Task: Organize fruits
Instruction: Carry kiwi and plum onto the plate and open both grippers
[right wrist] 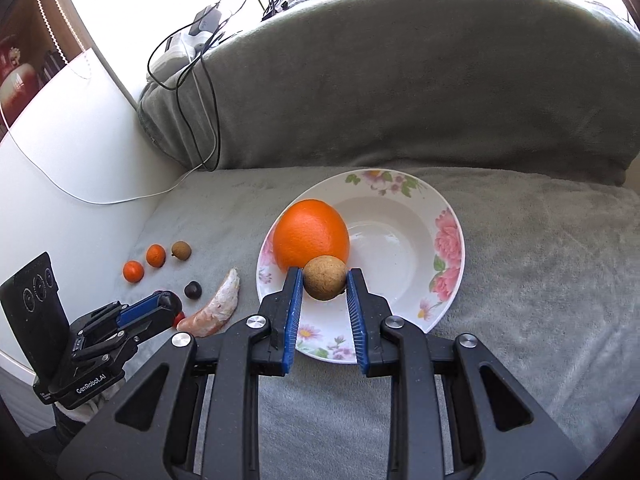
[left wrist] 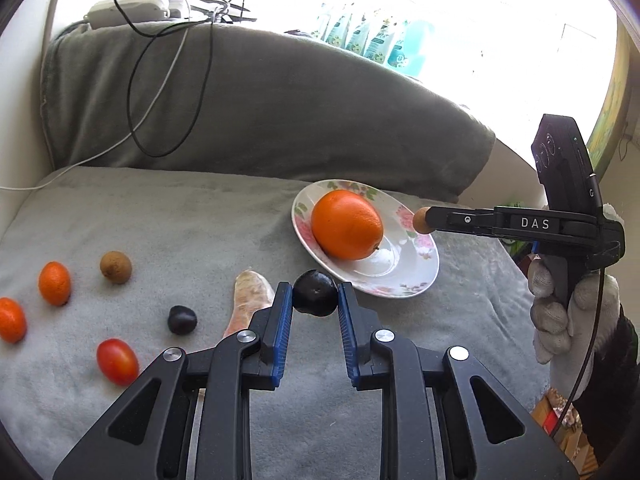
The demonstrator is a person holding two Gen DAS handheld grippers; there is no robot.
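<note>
A floral white plate (left wrist: 416, 276) (right wrist: 404, 248) sits on the grey blanket with a large orange (left wrist: 346, 224) (right wrist: 311, 234) in it. My left gripper (left wrist: 315, 300) is shut on a dark round fruit (left wrist: 315, 293), held just left of the plate's near rim. My right gripper (right wrist: 325, 286) is shut on a small brown round fruit (right wrist: 325, 278) (left wrist: 422, 220) over the plate, next to the orange. Loose on the blanket lie two small oranges (left wrist: 54, 283) (left wrist: 12, 319), a brown fruit (left wrist: 116, 267), a dark fruit (left wrist: 182, 319), a red tomato (left wrist: 117, 361) and a pale peeled segment (left wrist: 250, 300).
A grey cushioned backrest (left wrist: 260, 100) rises behind the plate. Cables (left wrist: 168, 80) hang over its left end from a power strip (left wrist: 128, 8). A white wall (right wrist: 60, 152) borders the left. Bottles (left wrist: 372, 40) stand on the sill behind.
</note>
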